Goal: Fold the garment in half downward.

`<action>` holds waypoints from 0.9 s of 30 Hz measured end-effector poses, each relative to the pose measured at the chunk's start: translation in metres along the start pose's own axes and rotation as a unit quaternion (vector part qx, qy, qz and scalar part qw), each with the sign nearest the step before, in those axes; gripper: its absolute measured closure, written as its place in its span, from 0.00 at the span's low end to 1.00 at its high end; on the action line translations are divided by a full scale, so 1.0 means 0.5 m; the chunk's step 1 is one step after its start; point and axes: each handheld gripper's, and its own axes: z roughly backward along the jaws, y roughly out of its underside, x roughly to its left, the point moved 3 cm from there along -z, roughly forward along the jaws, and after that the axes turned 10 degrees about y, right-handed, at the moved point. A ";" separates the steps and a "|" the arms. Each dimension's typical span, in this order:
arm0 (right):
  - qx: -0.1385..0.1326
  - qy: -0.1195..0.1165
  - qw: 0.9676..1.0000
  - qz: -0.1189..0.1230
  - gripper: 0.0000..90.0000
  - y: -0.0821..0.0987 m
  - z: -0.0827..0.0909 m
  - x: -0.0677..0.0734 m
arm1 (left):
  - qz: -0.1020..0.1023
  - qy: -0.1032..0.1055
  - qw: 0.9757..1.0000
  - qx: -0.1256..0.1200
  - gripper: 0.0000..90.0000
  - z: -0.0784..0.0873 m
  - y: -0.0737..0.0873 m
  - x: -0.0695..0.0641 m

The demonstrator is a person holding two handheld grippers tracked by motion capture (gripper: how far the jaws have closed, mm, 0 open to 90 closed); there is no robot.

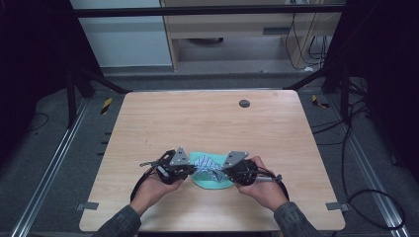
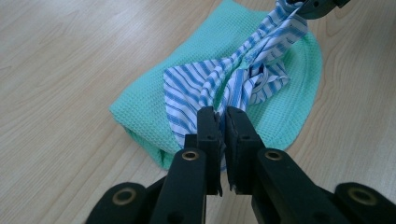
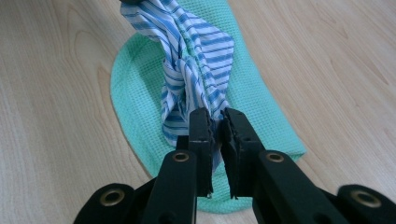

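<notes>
Both pairs of fingers pinch opposite ends of the striped cloth [image 2: 219,84]: left gripper [image 2: 223,116] and right gripper [image 3: 217,116]. It stretches over the green towel [image 2: 149,107] near the table's [image 1: 197,113] front edge. Judging by the twisted middle, a knot is started; tightening remains.

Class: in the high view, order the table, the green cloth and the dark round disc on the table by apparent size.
1. Table
2. Green cloth, partly covered by the striped cloth
3. Dark disc
</notes>
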 end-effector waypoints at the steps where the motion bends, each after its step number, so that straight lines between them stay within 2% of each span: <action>1: 0.000 0.000 1.000 -0.001 0.92 0.000 0.000 0.001 | 0.000 0.001 1.000 -0.001 0.95 -0.001 0.001 -0.001; 15: 0.005 -0.009 1.000 0.004 0.99 0.007 0.005 0.009 | 0.000 0.009 1.000 -0.002 0.95 -0.003 0.013 -0.015; 27: 0.007 -0.019 1.000 0.009 1.00 0.022 0.010 0.033 | -0.003 0.012 1.000 0.003 0.96 -0.008 0.030 -0.026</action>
